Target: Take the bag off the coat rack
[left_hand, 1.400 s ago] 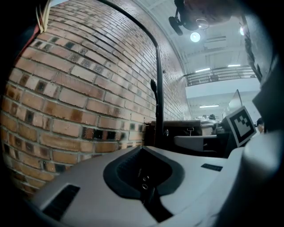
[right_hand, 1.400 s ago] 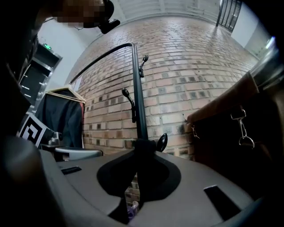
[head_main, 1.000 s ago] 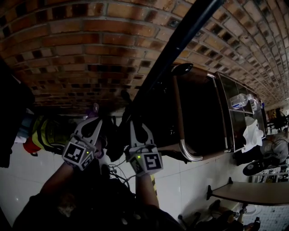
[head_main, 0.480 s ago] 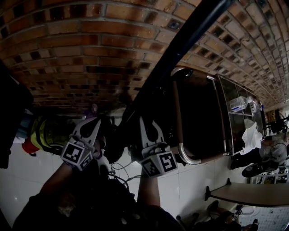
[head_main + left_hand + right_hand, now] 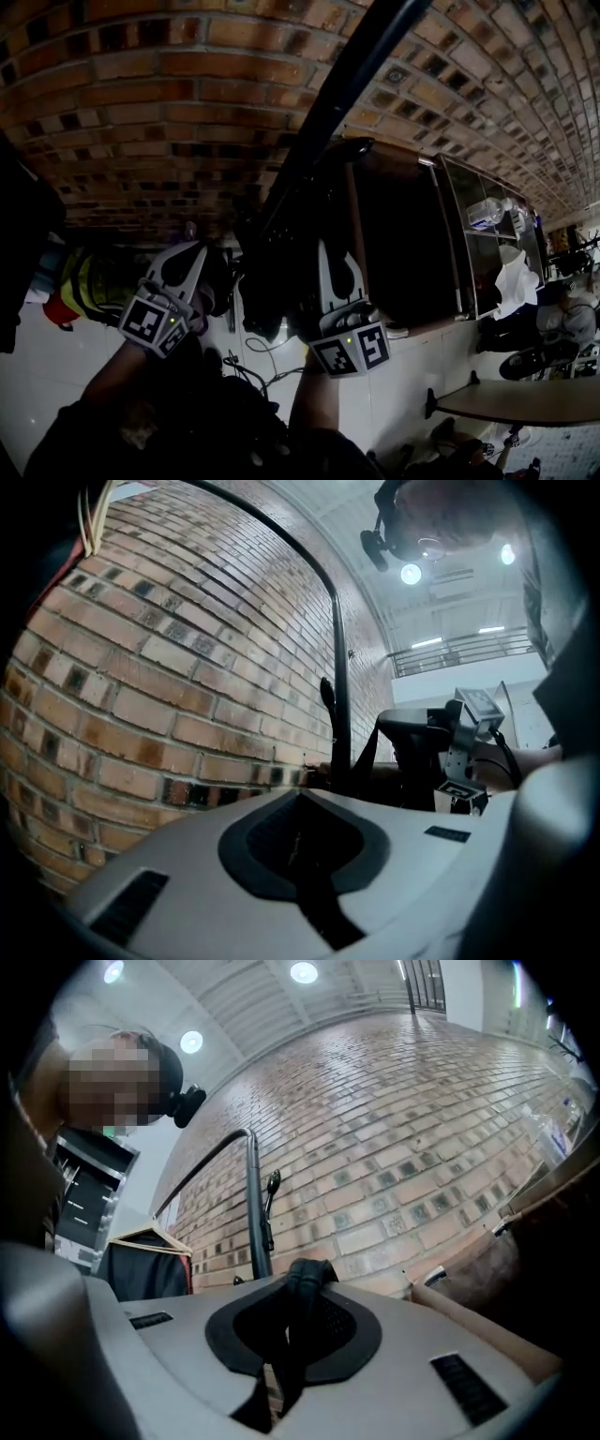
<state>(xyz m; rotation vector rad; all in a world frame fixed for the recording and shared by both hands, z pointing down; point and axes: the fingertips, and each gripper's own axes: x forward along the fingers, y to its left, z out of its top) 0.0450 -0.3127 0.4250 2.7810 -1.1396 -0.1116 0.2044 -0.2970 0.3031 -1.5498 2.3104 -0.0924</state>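
The black coat rack pole [image 5: 337,84] runs up across the brick wall. A black bag [image 5: 275,277] hangs dark beside it, between my two grippers. My right gripper [image 5: 326,255] is shut on the bag's black strap [image 5: 305,1274], which bunches up out of the closed jaws of the right gripper [image 5: 298,1288]. Behind the strap stands the pole [image 5: 255,1213] with a hook [image 5: 272,1185]. My left gripper [image 5: 190,265] sits just left of the bag; its jaws [image 5: 307,797] are shut with nothing seen between them. From the left gripper view the bag [image 5: 412,752] is to the right of the pole [image 5: 339,696].
A dark cabinet [image 5: 403,244] with a glass-door section [image 5: 487,234] stands right of the rack. Yellow and red clothing [image 5: 84,286] hangs at the left. A wooden hanger with a dark garment [image 5: 141,1265] shows left of the pole. Cables [image 5: 258,361] lie on the white tiled floor.
My right gripper has moved down and to the right with the strap in it, and the bag has followed. The left gripper has hardly moved.
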